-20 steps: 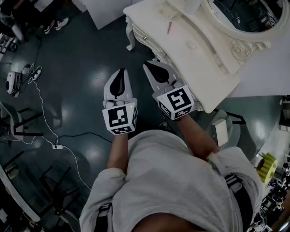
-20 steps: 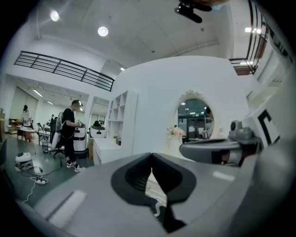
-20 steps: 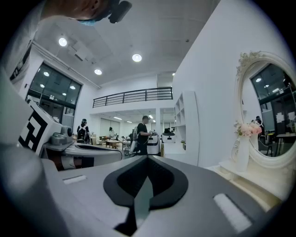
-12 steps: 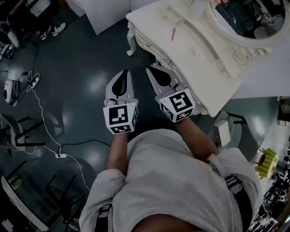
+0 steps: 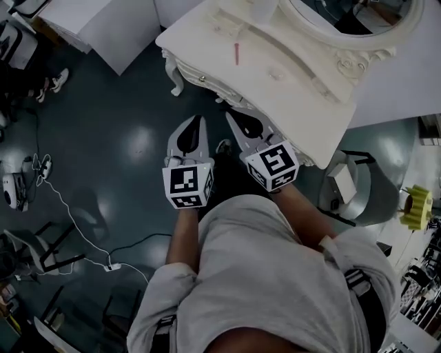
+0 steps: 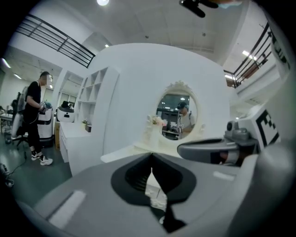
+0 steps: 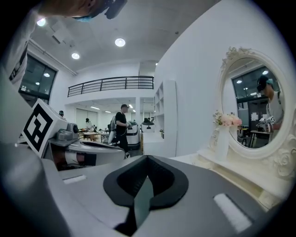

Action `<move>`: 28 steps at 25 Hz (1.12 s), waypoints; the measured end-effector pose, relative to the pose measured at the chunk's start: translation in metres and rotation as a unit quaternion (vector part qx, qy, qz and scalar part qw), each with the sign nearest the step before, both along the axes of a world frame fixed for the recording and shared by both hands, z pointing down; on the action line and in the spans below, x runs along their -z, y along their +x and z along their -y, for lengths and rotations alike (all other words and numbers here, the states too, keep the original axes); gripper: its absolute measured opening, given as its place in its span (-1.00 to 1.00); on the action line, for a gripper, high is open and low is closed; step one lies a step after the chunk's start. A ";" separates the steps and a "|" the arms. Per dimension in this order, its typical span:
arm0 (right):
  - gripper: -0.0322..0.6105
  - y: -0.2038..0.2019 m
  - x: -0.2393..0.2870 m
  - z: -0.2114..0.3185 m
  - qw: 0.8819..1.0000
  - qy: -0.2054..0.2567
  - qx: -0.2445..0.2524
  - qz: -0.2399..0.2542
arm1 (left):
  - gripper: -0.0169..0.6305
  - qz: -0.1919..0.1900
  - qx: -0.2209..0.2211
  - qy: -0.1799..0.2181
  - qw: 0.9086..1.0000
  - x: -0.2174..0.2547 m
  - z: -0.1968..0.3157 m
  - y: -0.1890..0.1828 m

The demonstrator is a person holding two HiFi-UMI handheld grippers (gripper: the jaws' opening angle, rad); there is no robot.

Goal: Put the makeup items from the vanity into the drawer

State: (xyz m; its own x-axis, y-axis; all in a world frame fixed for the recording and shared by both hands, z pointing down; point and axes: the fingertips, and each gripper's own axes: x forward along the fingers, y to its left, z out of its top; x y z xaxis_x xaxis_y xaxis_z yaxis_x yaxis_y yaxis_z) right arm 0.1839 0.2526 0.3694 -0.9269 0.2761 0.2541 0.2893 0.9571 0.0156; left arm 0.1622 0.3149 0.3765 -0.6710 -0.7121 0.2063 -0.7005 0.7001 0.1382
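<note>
The cream vanity [image 5: 207,41] fills the top of the head view, with its oval mirror [image 5: 344,21] at the back. On its top lie a thin pink stick-shaped item [image 5: 236,53] and a small pale item [image 5: 275,74]. My left gripper [image 5: 195,121] hangs over the dark floor just in front of the vanity, jaws shut and empty. Beside it, my right gripper [image 5: 233,115] is at the vanity's front edge, also shut on nothing. The left gripper view shows its closed jaws [image 6: 151,159] pointing at the mirror [image 6: 178,113]. The right gripper view shows closed jaws [image 7: 147,159] and a flower vase [image 7: 223,134].
A white cabinet [image 5: 103,24] stands left of the vanity. Cables and a power strip [image 5: 109,265] lie on the floor at the left. A white stool [image 5: 344,186] and a yellow object [image 5: 415,207] are at the right. A person [image 6: 34,115] stands far left.
The vanity has slid left and lower in the head view, as if the person stepped nearer. Both grippers stay shut, side by side, and now lie closer to its front edge.
</note>
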 end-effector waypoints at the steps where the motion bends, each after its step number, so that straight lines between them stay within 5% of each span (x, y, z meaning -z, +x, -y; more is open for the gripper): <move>1: -0.90 -0.005 -0.003 0.009 1.000 -0.002 -0.005 -0.004 | -0.94 0.001 -0.010 -0.005 1.000 -0.001 0.010 -0.005; 13: -0.90 -0.103 -0.042 0.093 0.996 -0.037 -0.046 -0.069 | -0.94 -0.034 -0.091 -0.041 0.994 -0.022 0.106 -0.114; 23: -0.90 -0.162 -0.103 0.173 0.982 -0.083 -0.072 -0.154 | -0.94 -0.092 -0.125 -0.087 0.984 -0.079 0.188 -0.183; 28: -0.90 -0.180 -0.125 0.197 0.970 -0.101 -0.111 -0.191 | -0.94 -0.090 -0.152 -0.118 0.977 -0.089 0.210 -0.212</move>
State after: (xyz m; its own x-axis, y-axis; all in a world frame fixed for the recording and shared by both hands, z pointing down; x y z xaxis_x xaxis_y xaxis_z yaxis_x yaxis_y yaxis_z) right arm 0.0035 0.0554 0.4948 -0.8185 0.1606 0.5516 0.0245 0.9690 -0.2457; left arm -0.0496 0.1050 0.4656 -0.3735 -0.7915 0.4837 -0.8606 0.4903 0.1378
